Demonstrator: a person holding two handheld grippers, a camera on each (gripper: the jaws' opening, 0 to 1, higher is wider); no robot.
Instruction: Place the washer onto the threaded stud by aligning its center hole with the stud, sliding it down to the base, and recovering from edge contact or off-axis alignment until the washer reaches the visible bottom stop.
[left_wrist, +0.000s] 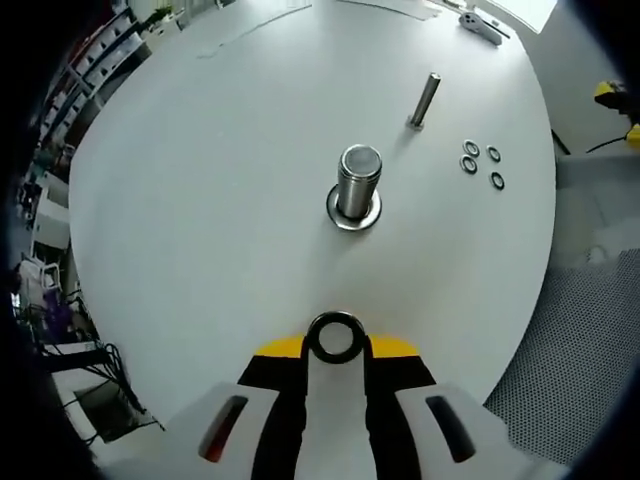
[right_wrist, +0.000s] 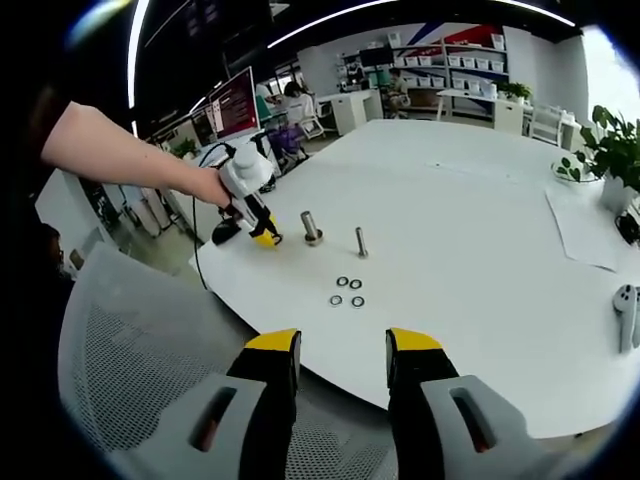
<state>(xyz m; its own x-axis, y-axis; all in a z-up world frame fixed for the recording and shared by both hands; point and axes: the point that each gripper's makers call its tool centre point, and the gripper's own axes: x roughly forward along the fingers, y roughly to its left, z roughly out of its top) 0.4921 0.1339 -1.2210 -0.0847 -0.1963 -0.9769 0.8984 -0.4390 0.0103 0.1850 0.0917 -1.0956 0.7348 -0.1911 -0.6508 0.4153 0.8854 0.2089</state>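
Left gripper (left_wrist: 336, 338) holds a washer (left_wrist: 335, 337) over the white bench (left_wrist: 220, 200), short of the studs.

Largest first: the bench fills the left gripper view, with a mesh chair (right_wrist: 140, 350) at its near edge in the right gripper view. At 12 o'clock from the left jaws stands the thick stud (left_wrist: 358, 180), upright, a ring (left_wrist: 354, 214) already lying around its base. A thin stud (left_wrist: 424, 100) stands at 1 o'clock, well apart. Beside it, at 2 o'clock, four spare washers (left_wrist: 483, 165) lie flat in a cluster on the bench. The left jaws are closed narrow on the held washer, which sits at their tips with its hole facing the camera. The right gripper (right_wrist: 342, 352) hangs off the bench edge at 6 o'clock, jaws wide with nothing between them. In its view a hand (right_wrist: 212, 186) carries the left gripper near the thick stud.
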